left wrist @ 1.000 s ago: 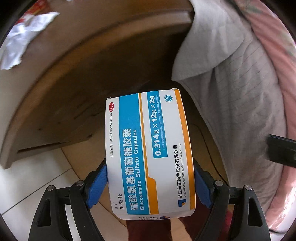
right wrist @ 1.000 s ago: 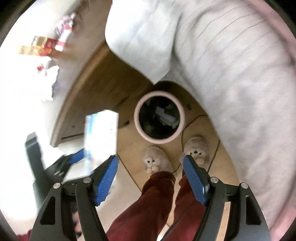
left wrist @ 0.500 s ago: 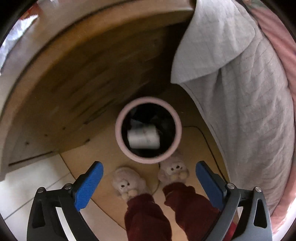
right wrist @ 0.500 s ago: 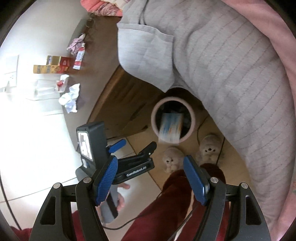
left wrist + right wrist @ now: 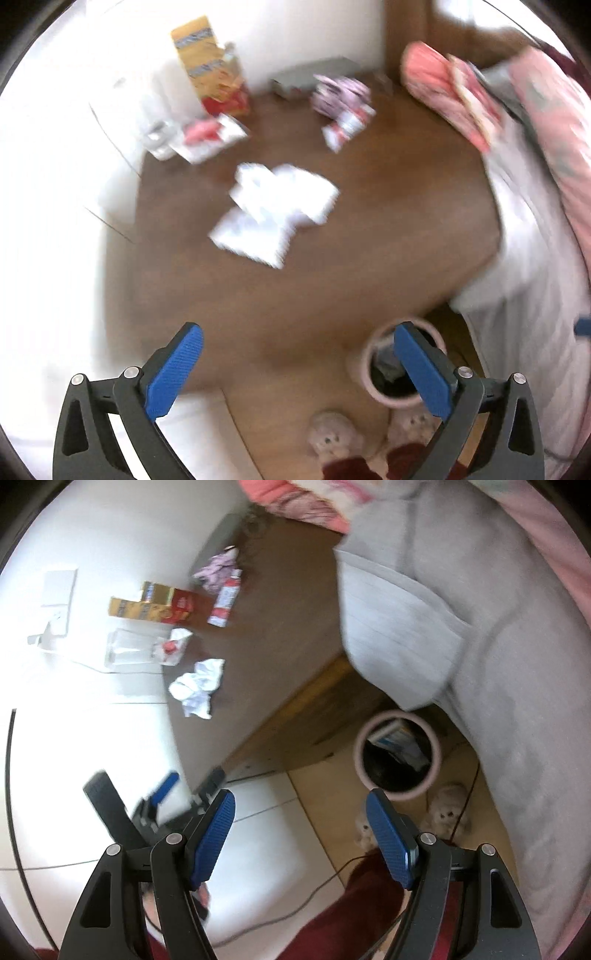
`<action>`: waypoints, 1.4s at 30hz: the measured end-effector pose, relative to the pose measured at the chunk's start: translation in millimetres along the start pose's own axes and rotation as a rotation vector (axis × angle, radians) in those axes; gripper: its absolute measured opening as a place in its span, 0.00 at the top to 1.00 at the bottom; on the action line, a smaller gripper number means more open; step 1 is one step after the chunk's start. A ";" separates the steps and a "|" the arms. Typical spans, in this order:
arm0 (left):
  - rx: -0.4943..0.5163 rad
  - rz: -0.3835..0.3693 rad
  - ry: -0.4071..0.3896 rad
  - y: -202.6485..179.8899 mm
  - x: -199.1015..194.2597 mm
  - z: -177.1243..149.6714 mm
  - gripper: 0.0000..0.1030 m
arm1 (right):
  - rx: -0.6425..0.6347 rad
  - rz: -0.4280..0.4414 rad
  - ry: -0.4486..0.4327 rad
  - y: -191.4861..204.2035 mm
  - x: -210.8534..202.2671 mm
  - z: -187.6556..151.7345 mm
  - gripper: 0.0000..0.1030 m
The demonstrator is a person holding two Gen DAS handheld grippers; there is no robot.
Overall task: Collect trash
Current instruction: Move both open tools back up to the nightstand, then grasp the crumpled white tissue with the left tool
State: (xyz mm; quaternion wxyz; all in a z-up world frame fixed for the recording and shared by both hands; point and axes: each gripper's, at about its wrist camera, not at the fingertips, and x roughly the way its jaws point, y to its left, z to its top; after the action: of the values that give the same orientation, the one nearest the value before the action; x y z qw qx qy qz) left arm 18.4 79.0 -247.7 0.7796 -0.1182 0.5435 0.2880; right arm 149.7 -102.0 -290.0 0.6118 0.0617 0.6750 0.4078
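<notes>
Crumpled white paper (image 5: pixel 273 214) lies on the brown table (image 5: pixel 388 229), blurred in the left wrist view and sharper in the right wrist view (image 5: pixel 199 686). My left gripper (image 5: pixel 297 328) hangs above the table's near edge, its jaws opening with nothing between them. On the floor stands the pink-rimmed bin (image 5: pixel 358 749), with a blue and white medicine box (image 5: pixel 397 740) inside. My right gripper (image 5: pixel 301 794) is open and empty, above the floor to the bin's left. The left gripper (image 5: pixel 194 775) shows there too.
A yellow and red box (image 5: pixel 155 605), a red and white wrapper (image 5: pixel 210 136) and a small tube (image 5: pixel 225 602) sit at the table's far side. A grey blanket (image 5: pixel 480 627) hangs over the bin's right. A person's slippers (image 5: pixel 332 439) stand beside the bin.
The left gripper let go of the medicine box, which dropped into the bin. That gripper then rose and tilted up toward the table. The right gripper rose too.
</notes>
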 end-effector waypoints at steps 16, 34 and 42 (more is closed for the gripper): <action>-0.037 -0.080 0.140 31.0 94.2 79.3 0.00 | -0.018 0.037 0.076 35.0 27.9 6.6 0.30; -0.016 -0.144 0.121 23.9 100.1 94.9 0.42 | -0.015 0.038 0.051 48.7 32.3 26.4 0.30; 0.018 -0.176 0.148 15.6 92.0 104.3 0.82 | -0.034 0.034 0.058 58.1 38.7 29.2 0.30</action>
State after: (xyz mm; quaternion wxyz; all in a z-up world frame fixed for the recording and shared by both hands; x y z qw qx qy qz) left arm 113.0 172.9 -290.2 0.7606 -0.1794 0.5896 0.2040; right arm 141.7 -27.2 -281.2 0.5858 0.0509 0.6844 0.4310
